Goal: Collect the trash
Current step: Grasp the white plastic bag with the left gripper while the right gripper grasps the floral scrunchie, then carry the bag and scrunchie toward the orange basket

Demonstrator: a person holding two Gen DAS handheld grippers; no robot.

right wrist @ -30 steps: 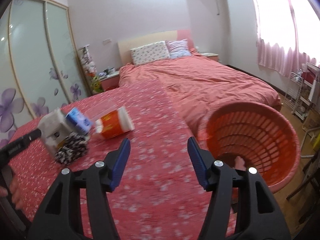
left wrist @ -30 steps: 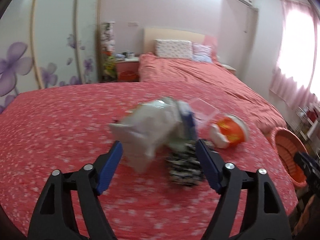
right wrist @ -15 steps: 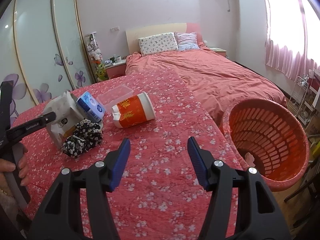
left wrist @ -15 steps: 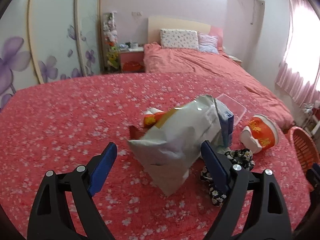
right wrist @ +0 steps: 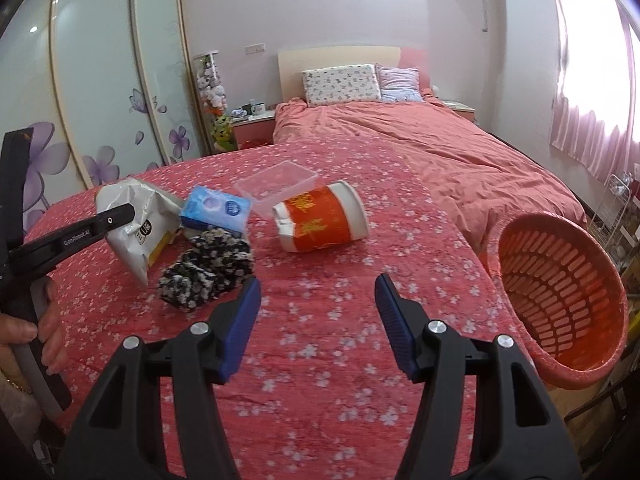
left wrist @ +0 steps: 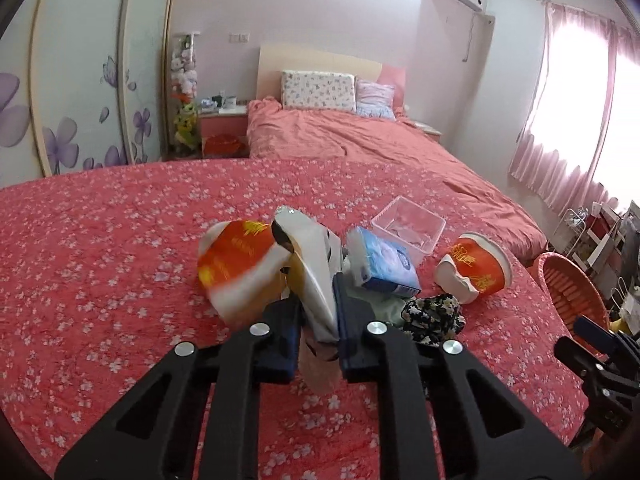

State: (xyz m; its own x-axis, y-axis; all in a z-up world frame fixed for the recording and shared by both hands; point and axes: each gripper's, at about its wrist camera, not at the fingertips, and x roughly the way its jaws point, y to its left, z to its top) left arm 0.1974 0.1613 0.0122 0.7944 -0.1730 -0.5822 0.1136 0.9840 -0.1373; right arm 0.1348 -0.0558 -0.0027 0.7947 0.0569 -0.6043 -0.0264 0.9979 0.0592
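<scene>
Left gripper (left wrist: 318, 320): its jaws have just been closing and are now clamped on the lower end of a white and silver snack bag (left wrist: 316, 276), which is lifted off the bedspread, as seen from the right wrist camera.
Left hand (right wrist: 36, 332): seen at the frame edge, wrapped around the gripper's handle.
Right gripper (right wrist: 316, 312): held apart with nothing between the blue pads, above bare cover.
Floral bedspread (right wrist: 320, 360): red with white blossoms, spread beneath all the litter.
Blue tissue pack (left wrist: 382, 266): found just right of the bag, on the cover.
Black-and-white cloth (right wrist: 208, 270): bunched in front of the tissue pack.
Orange noodle cup (right wrist: 322, 222): lying on its side, to the right of the cloth.
Second orange cup (left wrist: 236, 260): blurred, just left of the bag in the left wrist view.
Clear plastic box (right wrist: 276, 186): set behind the noodle cup.
Orange basket (right wrist: 560, 300): slotted, tilted, placed beyond the bedspread's right edge.
</scene>
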